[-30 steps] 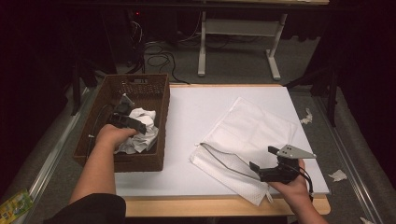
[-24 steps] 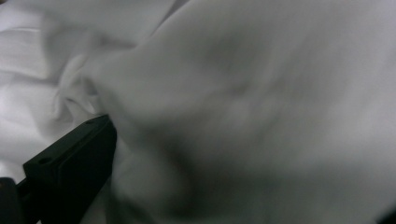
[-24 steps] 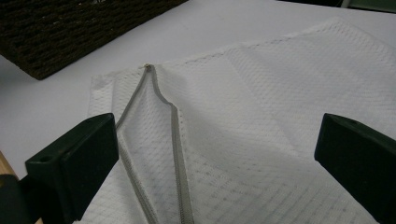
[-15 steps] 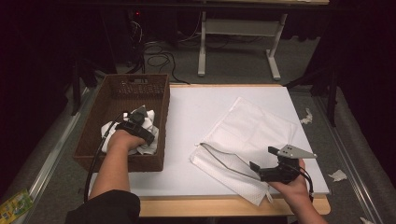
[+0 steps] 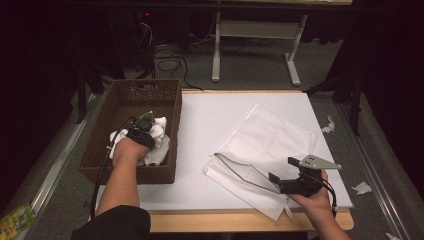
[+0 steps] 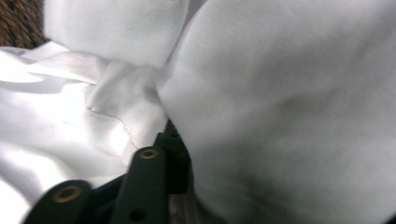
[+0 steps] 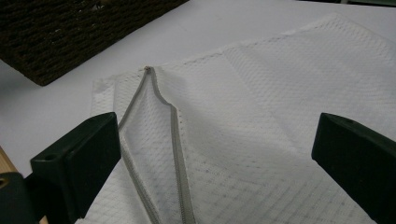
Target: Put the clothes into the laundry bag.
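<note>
1. Left gripper (image 5: 150, 124) is down in the basket (image 5: 131, 95) at the bench's left edge; its jaws have just been closing, now pinching white cloth (image 6: 280, 116).
2. Right gripper (image 5: 280, 182) sits at the front right corner, jaws spread, empty.
3. Mesh bag (image 5: 270, 140) lies flat right of the basket; its zipper mouth (image 7: 159, 107) opens toward the right gripper.
4. Likely next: the cloth travels rightward, basket to bag mouth.

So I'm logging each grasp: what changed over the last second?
The left hand-held gripper moved toward the near right part of the brown basket and down into the white cloths; its jaws have just been closing with cloth between them. The right hand-held gripper stayed open at the mesh zipper bag, which stayed put.
</note>
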`<action>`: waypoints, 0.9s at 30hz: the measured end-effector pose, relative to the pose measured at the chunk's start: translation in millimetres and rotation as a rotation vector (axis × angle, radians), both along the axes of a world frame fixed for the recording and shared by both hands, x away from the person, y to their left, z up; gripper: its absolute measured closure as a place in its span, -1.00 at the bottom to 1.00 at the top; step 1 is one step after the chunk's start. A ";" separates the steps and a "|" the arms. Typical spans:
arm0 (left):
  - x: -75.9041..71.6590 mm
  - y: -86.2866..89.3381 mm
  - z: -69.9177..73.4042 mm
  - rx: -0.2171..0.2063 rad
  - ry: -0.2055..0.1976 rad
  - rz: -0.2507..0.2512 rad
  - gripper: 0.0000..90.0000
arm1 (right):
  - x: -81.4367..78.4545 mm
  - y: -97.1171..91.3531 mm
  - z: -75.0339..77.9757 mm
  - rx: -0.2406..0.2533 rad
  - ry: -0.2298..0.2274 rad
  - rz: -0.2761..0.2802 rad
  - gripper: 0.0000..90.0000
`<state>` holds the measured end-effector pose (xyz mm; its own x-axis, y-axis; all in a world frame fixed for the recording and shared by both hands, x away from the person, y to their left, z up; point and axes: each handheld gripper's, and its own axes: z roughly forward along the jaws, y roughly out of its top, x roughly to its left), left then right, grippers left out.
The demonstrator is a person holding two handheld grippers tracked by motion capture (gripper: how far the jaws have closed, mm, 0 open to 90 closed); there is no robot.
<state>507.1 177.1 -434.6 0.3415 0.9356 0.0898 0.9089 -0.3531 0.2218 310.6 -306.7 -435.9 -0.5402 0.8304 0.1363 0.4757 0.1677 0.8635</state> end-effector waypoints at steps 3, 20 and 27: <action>-0.2 1.5 3.8 -0.021 -0.027 0.008 0.56 | 0.4 -0.1 -0.4 0.001 0.002 0.002 -0.95; -20.1 17.1 39.5 -0.234 -0.393 0.018 0.71 | 1.1 -1.2 -0.8 0.005 0.004 -0.001 -0.93; -38.6 24.6 54.4 -0.287 -0.630 0.030 0.70 | 1.5 -1.7 -0.7 0.008 -0.007 -0.013 -0.94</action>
<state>468.5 201.7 -380.2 0.2796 0.9601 0.0098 0.5846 -0.1784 0.7915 312.1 -308.3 -436.6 -0.5301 0.8365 0.1390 0.4714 0.1545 0.8683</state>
